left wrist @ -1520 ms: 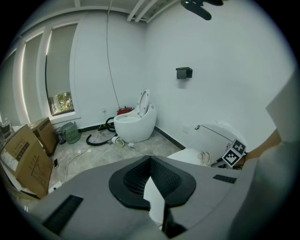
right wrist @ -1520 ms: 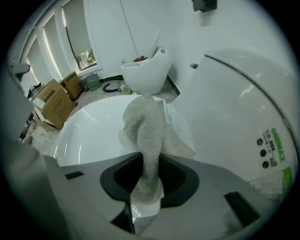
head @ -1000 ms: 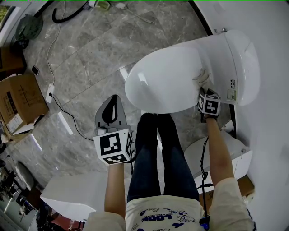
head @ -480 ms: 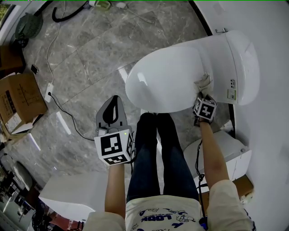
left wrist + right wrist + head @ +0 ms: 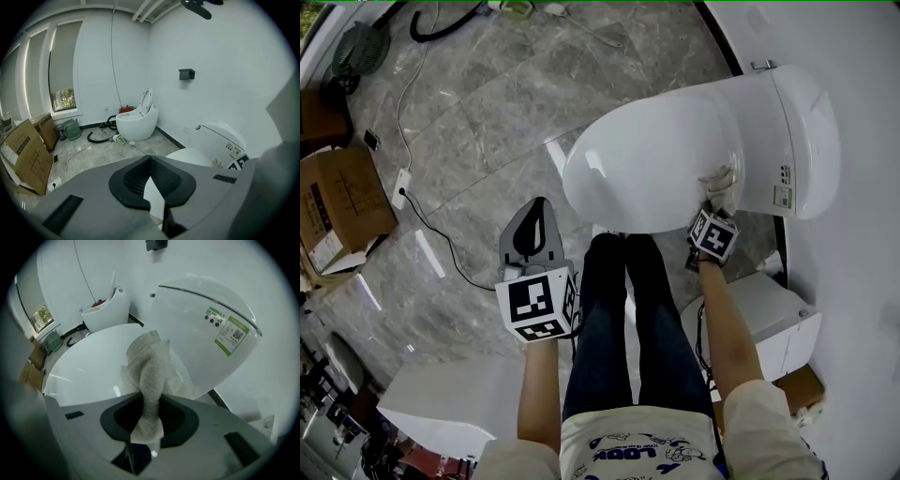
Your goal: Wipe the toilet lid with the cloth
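The white toilet lid lies closed, glossy, at upper centre of the head view. My right gripper is shut on a cream cloth, which rests on the lid's right rear edge near the tank. In the right gripper view the cloth bunches out of the jaws onto the lid. My left gripper hangs over the floor left of the toilet bowl, jaws together with nothing between them; in the left gripper view its jaws meet at a point.
A person's legs stand in front of the bowl. Cardboard boxes and a cable lie on the marble floor at left. A second white toilet stands across the room. White fixtures sit at lower right and lower left.
My right gripper and the cloth slid left and toward the person along the lid's rear edge. The left gripper stayed where it was.
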Tool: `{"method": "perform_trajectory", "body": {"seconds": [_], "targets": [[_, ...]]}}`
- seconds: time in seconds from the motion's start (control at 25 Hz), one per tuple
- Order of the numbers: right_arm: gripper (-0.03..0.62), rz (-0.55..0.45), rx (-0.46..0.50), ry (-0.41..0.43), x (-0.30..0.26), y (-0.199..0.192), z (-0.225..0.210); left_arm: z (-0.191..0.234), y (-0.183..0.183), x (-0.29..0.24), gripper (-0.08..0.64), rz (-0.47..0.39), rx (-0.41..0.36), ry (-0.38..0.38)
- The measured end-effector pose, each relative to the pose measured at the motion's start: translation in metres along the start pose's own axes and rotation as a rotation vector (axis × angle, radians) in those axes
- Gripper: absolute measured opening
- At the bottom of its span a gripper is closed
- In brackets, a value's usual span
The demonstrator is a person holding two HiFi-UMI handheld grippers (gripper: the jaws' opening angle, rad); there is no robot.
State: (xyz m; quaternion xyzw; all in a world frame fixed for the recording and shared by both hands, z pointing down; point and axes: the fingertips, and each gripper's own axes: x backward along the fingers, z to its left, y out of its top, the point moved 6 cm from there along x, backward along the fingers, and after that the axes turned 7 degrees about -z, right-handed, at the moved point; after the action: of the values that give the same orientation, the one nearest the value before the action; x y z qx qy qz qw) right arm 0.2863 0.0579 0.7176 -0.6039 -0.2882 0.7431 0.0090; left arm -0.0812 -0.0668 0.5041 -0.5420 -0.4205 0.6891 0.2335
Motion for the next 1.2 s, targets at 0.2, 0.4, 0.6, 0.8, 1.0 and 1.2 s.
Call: {"method": "perform_trajectory", "body": {"seconds": [0.2, 0.4, 0.6, 0.8, 1.0, 1.2], "targets": [[0.091, -0.012, 0.000, 0.010, 0.005, -0.019, 0.019, 0.005, -0.006, 0.007, 0.003, 0.003, 0.006, 0.006], [0.091, -0.005, 0.010, 0.031, 0.014, -0.035, 0.046, 0.011, -0.012, 0.013, 0.003, 0.007, 0.014, 0.018], [0.091, 0.013, 0.019, 0.076, 0.020, -0.047, 0.079, 0.016, -0.015, 0.016, 0.003, 0.003, 0.022, 0.026], [0.091, 0.039, 0.039, 0.156, 0.029, -0.062, 0.124, 0.023, -0.021, 0.023, 0.003, 0.004, 0.031, 0.040], [0.091, 0.059, 0.092, 0.232, 0.036, -0.072, 0.163, 0.035, -0.028, 0.032, 0.003, 0.008, 0.039, 0.065], [0.091, 0.070, 0.135, 0.243, 0.039, -0.075, 0.182, 0.048, -0.037, 0.040, 0.003, 0.011, 0.054, 0.099]]}}
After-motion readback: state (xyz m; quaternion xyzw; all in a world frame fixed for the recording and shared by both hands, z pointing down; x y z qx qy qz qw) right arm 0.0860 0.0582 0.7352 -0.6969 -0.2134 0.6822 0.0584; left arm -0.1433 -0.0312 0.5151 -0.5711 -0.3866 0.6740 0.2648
